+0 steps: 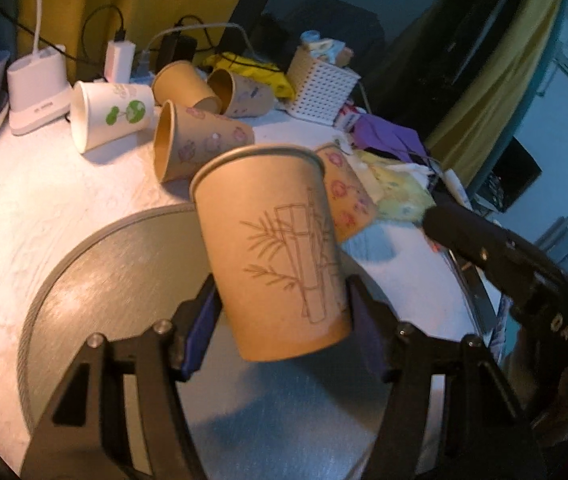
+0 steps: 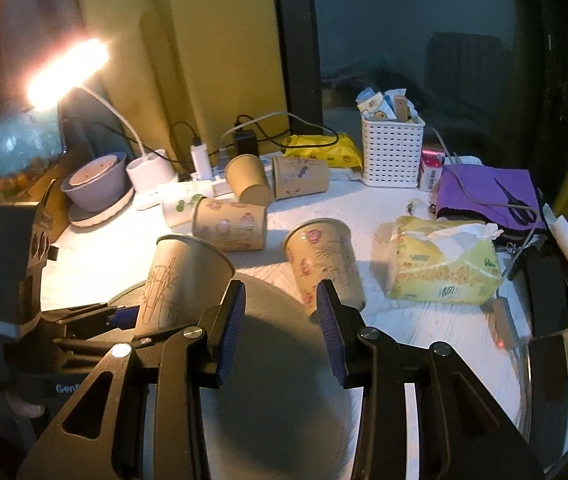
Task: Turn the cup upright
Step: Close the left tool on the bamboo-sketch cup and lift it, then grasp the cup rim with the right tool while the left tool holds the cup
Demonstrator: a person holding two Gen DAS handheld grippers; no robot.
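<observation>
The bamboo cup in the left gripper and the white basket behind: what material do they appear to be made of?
The bamboo cup looks like matte brown kraft paper: rolled rim, printed line drawing, no shine. The white basket seems to be moulded plastic: a regular grid of small holes, smooth rim. Neither can be confirmed by sight alone.

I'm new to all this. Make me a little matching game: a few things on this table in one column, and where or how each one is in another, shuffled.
Things:
1. bamboo cup
2. white cup
3. tissue pack
4. scissors

States:
a. lying on the purple cloth
b. held mouth-up, tilted, in the left gripper
c. on its side near the lamp base
d. yellow, with a tissue sticking out of the top

Pairs: 1-b, 2-c, 3-d, 4-a
</observation>
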